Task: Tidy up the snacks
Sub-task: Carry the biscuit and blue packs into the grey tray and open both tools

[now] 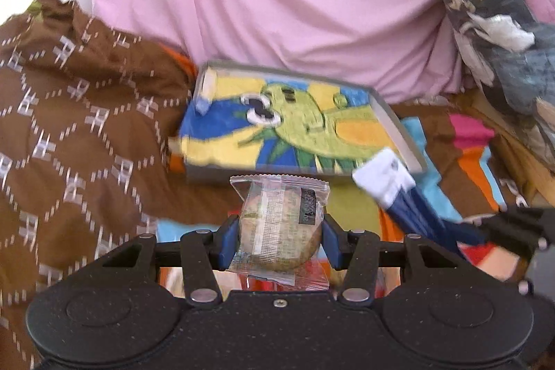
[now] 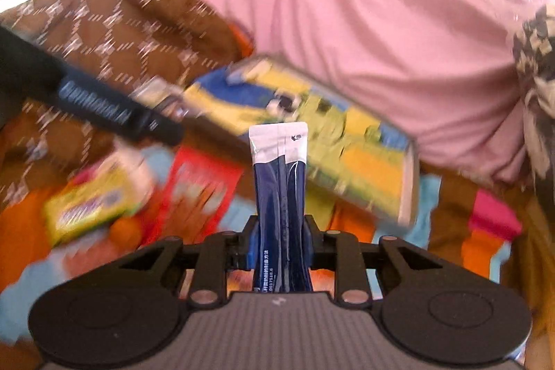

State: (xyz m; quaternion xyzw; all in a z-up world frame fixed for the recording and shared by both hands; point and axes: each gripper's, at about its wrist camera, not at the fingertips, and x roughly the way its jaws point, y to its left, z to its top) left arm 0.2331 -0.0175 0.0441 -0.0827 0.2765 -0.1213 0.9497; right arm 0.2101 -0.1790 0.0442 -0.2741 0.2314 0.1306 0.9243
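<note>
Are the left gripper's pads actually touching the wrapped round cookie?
Touching. The left wrist view shows the left gripper with both blue pads pressed against the sides of the wrapped cookie, no gap on either side.

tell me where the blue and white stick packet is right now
The blue and white stick packet is clamped upright in the right claw, just in front of the shallow cartoon-lined box.

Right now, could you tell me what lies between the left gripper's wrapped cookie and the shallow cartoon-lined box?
Nothing: in the left wrist view the wrapped cookie, held by the left gripper, has its top seal right beside the box.
</note>
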